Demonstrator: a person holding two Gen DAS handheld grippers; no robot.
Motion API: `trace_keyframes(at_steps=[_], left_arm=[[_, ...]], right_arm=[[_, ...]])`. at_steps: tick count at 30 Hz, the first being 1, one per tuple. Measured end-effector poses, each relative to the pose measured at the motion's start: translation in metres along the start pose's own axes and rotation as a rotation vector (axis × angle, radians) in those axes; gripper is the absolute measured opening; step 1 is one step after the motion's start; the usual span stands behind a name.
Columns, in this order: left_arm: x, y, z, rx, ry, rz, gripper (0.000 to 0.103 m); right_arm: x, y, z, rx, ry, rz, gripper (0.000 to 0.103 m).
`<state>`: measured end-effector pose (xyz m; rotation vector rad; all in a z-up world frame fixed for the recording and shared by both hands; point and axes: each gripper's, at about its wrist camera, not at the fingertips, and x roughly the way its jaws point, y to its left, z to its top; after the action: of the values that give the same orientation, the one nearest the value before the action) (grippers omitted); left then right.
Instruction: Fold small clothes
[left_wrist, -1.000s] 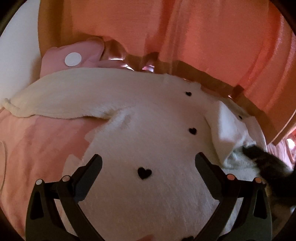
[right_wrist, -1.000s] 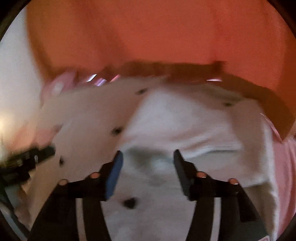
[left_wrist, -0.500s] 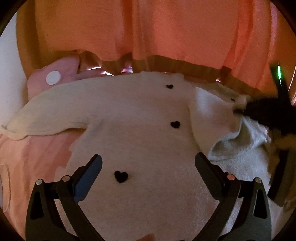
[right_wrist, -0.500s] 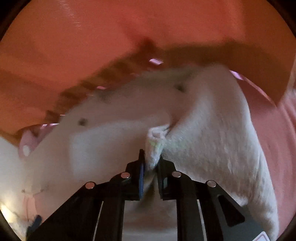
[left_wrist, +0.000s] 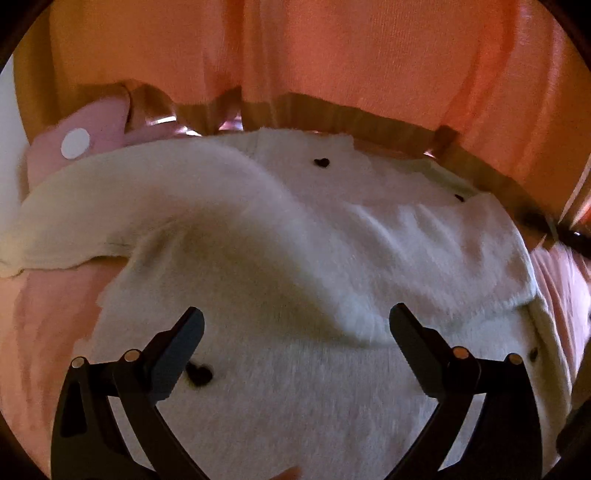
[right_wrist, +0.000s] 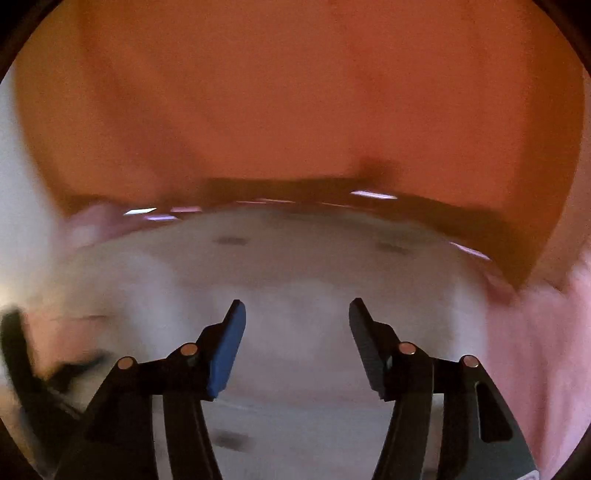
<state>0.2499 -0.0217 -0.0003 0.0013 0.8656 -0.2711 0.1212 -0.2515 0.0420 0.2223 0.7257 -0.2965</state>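
A small white fuzzy sweater with black hearts lies on a pink bed cover. One sleeve stretches out to the left; the other sleeve lies folded diagonally across the chest, its cuff near the middle. My left gripper is open and empty just above the sweater's lower part. In the blurred right wrist view my right gripper is open and empty over the sweater.
An orange curtain hangs close behind the bed. A pink pillow with a white dot lies at the back left. Pink cover shows to the right of the sweater.
My right gripper, shut on the right sleeve's cuff half a second ago, has let it go and opened. The sleeve now lies across the chest. My left gripper stayed open.
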Motion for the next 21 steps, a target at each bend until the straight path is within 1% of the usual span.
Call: trace_keyframes(at_steps=[1,2,4,5,6,7,8,9,10,11,12,13,14,17,18,19,20,21], left_arm=[[0.007,-0.001,0.003,-0.008,0.011,-0.002,0.098],[0.014,-0.001,0.008,-0.017,0.026,0.0,0.098],[0.034,-0.006,0.013,-0.027,0.06,0.022,0.097],[0.039,-0.01,0.014,-0.031,0.067,0.036,0.096],[0.044,-0.014,0.016,-0.025,0.055,0.051,0.087],[0.048,-0.013,0.02,-0.011,0.051,0.068,0.083],[0.051,-0.016,0.022,0.007,0.056,0.084,0.078],[0.051,-0.016,0.022,0.013,0.059,0.086,0.077],[0.048,-0.014,0.022,0.001,0.056,0.082,0.077],[0.045,-0.014,0.022,-0.006,0.048,0.074,0.078],[0.039,-0.012,0.02,-0.019,0.036,0.069,0.085],[0.035,-0.011,0.018,-0.027,0.033,0.078,0.09],[0.032,-0.008,0.016,-0.036,0.032,0.089,0.098],[0.028,0.006,0.008,-0.083,0.058,0.115,0.098],[0.028,0.014,0.005,-0.111,0.071,0.13,0.098],[0.029,0.022,0.003,-0.141,0.075,0.149,0.098],[0.03,0.031,0.002,-0.182,0.079,0.163,0.098],[0.032,0.041,0.002,-0.234,0.085,0.16,0.098]], right_arm=[[0.009,-0.012,-0.002,0.034,0.026,-0.036,0.058],[0.017,-0.026,-0.006,0.069,0.04,-0.046,0.058],[0.032,-0.047,-0.01,0.133,0.057,-0.06,0.058],[0.036,-0.059,-0.013,0.156,0.069,-0.051,0.058],[0.05,-0.066,-0.014,0.197,0.088,-0.009,0.058],[0.055,-0.07,-0.015,0.218,0.104,0.017,0.055],[0.062,-0.071,-0.014,0.228,0.11,0.031,0.053],[0.063,-0.068,-0.012,0.214,0.101,0.026,0.05],[0.063,-0.064,-0.006,0.189,0.093,0.027,0.046],[0.063,-0.061,-0.008,0.176,0.087,0.028,0.044],[0.062,-0.061,-0.008,0.165,0.075,0.026,0.043],[0.062,-0.063,-0.01,0.164,0.068,0.024,0.043],[0.062,-0.067,-0.013,0.167,0.068,0.021,0.043],[0.063,-0.072,-0.019,0.185,0.076,0.029,0.047],[0.063,-0.07,-0.019,0.183,0.079,0.034,0.05],[0.064,-0.067,-0.018,0.178,0.076,0.033,0.055],[0.056,-0.075,-0.021,0.173,0.073,0.036,0.055],[0.057,-0.071,-0.021,0.159,0.073,0.038,0.055]])
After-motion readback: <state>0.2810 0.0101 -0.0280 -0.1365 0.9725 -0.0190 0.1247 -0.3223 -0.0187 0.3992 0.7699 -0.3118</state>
